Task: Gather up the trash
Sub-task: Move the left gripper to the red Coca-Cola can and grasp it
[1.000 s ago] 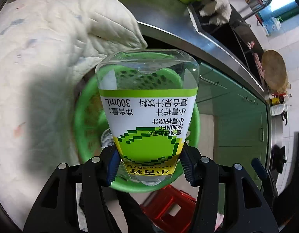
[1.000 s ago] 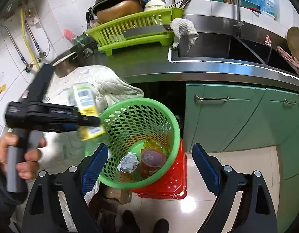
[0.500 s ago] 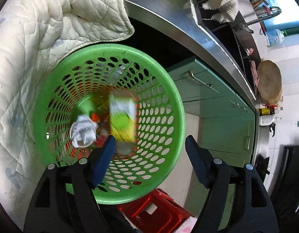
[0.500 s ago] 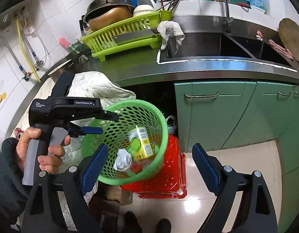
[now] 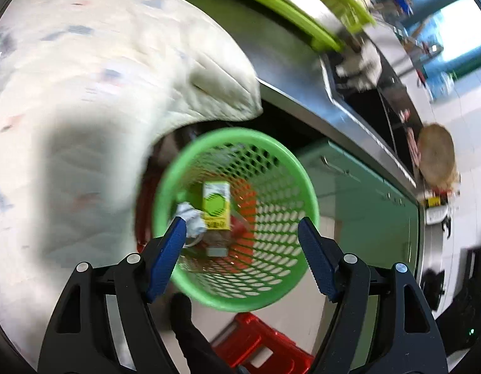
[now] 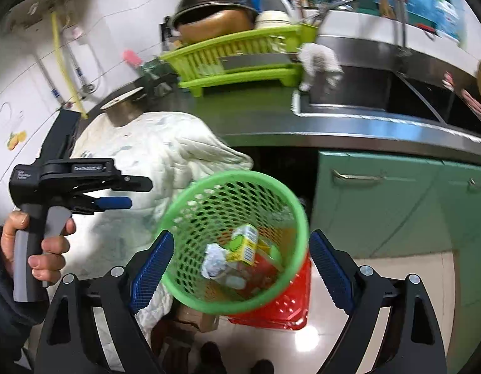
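A green mesh basket [image 5: 281,171] [image 6: 290,208] stands on a red stool below the counter. Inside it lie a yellow-green juice bottle [image 5: 216,205] [image 6: 244,244], a crumpled white paper [image 5: 192,222] [image 6: 214,260] and other trash. My left gripper [image 5: 242,246] is open and empty above the basket; it also shows in the right wrist view [image 6: 115,202], held to the left of the basket. My right gripper [image 6: 237,258] is open and empty, hovering over the basket's near side.
A white quilted cloth [image 5: 100,93] [image 6: 153,155] hangs over the counter to the left of the basket. A green dish rack [image 6: 237,62] and a sink [image 6: 381,93] sit on the counter. Green cabinet doors [image 6: 396,202] stand to the right. A red stool [image 6: 287,305] is under the basket.
My left gripper opened and dropped the juice bottle into the basket, where it now lies. The left gripper has since drawn back up and to the left.
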Available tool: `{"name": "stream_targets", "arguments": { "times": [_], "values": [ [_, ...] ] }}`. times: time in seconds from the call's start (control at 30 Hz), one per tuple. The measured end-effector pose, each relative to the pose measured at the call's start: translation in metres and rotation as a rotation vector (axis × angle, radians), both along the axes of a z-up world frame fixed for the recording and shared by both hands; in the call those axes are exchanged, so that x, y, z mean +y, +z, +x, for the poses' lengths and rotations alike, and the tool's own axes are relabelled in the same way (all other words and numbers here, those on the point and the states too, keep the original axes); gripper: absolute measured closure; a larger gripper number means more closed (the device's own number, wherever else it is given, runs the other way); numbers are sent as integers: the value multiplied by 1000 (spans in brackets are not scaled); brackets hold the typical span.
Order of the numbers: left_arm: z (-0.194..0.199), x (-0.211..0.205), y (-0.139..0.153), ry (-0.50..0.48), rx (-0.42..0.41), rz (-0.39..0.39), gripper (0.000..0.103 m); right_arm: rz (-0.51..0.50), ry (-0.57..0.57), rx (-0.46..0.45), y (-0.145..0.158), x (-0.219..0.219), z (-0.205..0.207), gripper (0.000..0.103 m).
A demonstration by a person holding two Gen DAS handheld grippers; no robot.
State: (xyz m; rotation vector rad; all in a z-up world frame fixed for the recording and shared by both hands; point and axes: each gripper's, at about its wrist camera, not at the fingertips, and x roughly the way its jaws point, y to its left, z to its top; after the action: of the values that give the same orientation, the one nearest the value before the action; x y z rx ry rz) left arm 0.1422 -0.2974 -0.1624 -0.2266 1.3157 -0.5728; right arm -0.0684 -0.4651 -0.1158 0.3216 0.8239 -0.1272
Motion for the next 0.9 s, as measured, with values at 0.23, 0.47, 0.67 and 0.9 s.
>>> {"name": "stream_targets", "arguments": {
  "times": [0.23, 0.47, 0.67, 0.9],
  "values": [
    [7, 78, 27, 121, -93, 44, 30, -7, 125, -22, 9, 42, 41, 18],
    [8, 164, 45, 263, -155, 77, 30, -16, 264, -31, 13, 93, 87, 18],
    [14, 253, 54, 438, -172, 114, 30, -5, 361, -38, 15, 141, 127, 19],
    [31, 344, 58, 688, -151, 159, 28, 39, 449, -26, 12, 191, 170, 21]
  ]
}}
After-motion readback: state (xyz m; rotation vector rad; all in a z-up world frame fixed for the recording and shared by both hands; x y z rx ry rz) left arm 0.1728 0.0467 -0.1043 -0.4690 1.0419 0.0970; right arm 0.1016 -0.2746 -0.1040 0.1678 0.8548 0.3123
